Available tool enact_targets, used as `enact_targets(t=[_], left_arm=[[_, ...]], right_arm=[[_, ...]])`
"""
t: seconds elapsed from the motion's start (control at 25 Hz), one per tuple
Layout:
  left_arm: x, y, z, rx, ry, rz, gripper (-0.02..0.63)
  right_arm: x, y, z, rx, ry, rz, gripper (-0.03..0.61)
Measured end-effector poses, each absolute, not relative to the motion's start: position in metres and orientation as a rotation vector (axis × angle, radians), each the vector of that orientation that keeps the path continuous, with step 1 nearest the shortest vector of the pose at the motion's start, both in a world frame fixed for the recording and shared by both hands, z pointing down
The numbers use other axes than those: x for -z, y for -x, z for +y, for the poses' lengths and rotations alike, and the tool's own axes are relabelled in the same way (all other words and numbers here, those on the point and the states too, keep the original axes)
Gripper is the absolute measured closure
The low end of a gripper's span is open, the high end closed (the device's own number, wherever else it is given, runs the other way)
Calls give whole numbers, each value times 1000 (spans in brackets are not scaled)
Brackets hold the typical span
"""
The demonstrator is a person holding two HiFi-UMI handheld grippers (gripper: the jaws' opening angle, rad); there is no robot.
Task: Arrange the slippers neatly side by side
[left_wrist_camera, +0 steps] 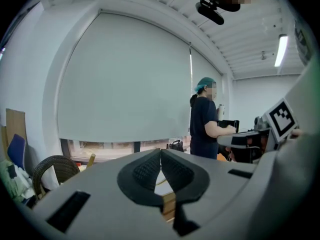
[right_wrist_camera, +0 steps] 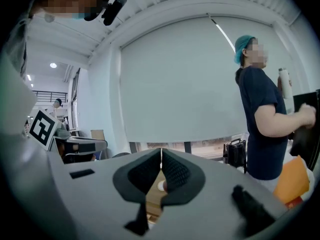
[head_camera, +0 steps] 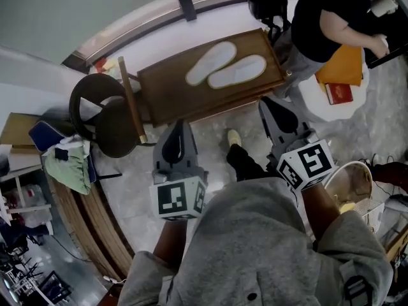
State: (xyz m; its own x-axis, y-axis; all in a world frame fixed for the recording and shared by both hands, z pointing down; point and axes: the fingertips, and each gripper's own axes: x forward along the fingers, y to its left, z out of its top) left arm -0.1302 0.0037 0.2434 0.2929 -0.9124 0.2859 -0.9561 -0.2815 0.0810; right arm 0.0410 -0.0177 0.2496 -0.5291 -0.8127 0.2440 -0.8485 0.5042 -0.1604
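Note:
Two white slippers lie side by side on a brown wooden board (head_camera: 172, 91): the left slipper (head_camera: 210, 62) and the right slipper (head_camera: 238, 72), both angled to the upper right. My left gripper (head_camera: 176, 132) is held above the floor in front of the board, shut and empty. To its right my right gripper (head_camera: 266, 106) points at the board's near right corner, also shut and empty. The left gripper view has the closed jaws (left_wrist_camera: 160, 153) tip to tip. Closed jaws (right_wrist_camera: 161, 153) also fill the right gripper view, where a sliver of a slipper (right_wrist_camera: 161, 185) peeks through the gap below.
A dark wicker chair (head_camera: 102, 113) stands left of the board. A person in a dark top (head_camera: 331, 18) stands at the upper right beside a white table (head_camera: 331, 110) with an orange envelope and a red book. A round bin (head_camera: 349, 183) sits at the right.

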Motion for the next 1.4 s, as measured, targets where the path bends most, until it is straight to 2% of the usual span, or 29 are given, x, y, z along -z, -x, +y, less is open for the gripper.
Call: enact_targets(t=[0.84, 1.4], left_arm=[[-327, 108, -181, -525, -2267, -1693, 597], [-405, 62, -229, -697, -2382, -1495, 579]], right_arm=[[-315, -56, -181, -598, -1301, -2568, 554], [-363, -58, -222, -702, -1239, -2529, 554]])
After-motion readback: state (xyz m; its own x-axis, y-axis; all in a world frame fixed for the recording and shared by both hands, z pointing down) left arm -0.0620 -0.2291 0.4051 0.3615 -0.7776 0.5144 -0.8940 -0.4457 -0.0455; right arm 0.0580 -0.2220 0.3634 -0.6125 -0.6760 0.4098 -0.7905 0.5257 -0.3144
